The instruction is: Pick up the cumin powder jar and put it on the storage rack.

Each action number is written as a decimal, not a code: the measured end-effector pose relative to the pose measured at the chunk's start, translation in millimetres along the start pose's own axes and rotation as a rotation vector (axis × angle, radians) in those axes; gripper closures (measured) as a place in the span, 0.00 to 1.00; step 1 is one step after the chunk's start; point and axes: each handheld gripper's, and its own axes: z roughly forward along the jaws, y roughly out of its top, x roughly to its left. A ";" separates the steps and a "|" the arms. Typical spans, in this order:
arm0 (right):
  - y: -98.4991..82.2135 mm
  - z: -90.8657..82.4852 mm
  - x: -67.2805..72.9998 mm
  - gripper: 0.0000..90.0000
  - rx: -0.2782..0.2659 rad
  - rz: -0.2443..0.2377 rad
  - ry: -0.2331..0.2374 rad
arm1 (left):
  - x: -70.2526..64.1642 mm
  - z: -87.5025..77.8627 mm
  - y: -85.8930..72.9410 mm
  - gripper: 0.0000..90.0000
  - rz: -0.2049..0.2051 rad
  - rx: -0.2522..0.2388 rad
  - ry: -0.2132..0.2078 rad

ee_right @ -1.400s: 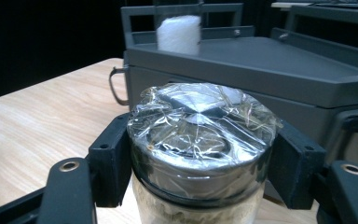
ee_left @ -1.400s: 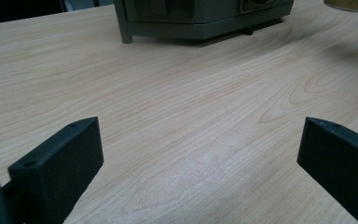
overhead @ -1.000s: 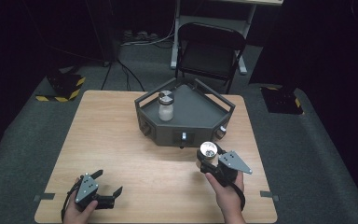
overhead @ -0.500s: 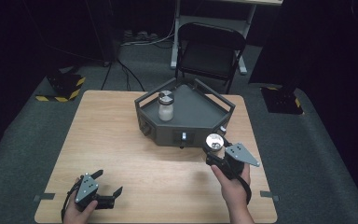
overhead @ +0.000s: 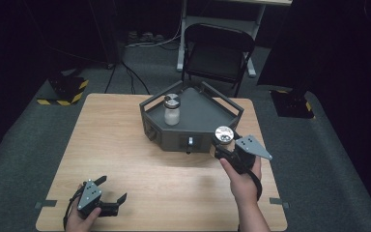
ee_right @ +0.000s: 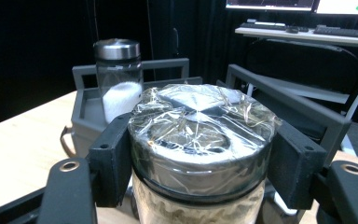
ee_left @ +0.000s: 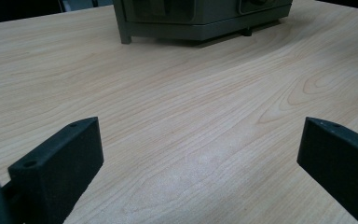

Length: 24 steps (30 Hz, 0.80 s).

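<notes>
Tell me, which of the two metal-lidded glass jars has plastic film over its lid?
The glass jar clamped in the right gripper, its lid wrapped in crinkled film. The white-filled jar standing in the grey tray has a bare lid.

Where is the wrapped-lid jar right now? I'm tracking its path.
In the high view the wrapped-lid jar sits clamped in the right gripper, at the grey tray's front right corner.
</notes>
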 end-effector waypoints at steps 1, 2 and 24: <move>2.5 1.1 -0.5 0.36 -0.001 0.000 -0.001 | 0.1 0.0 -0.1 0.01 0.000 0.000 0.000; 4.8 2.1 -1.0 0.36 -0.004 0.001 -0.003 | 0.0 0.0 -0.1 0.01 0.000 -0.001 0.000; 39.6 40.4 -2.3 0.36 0.008 -0.019 -0.029 | -0.4 -0.5 -0.5 0.01 0.010 -0.002 -0.003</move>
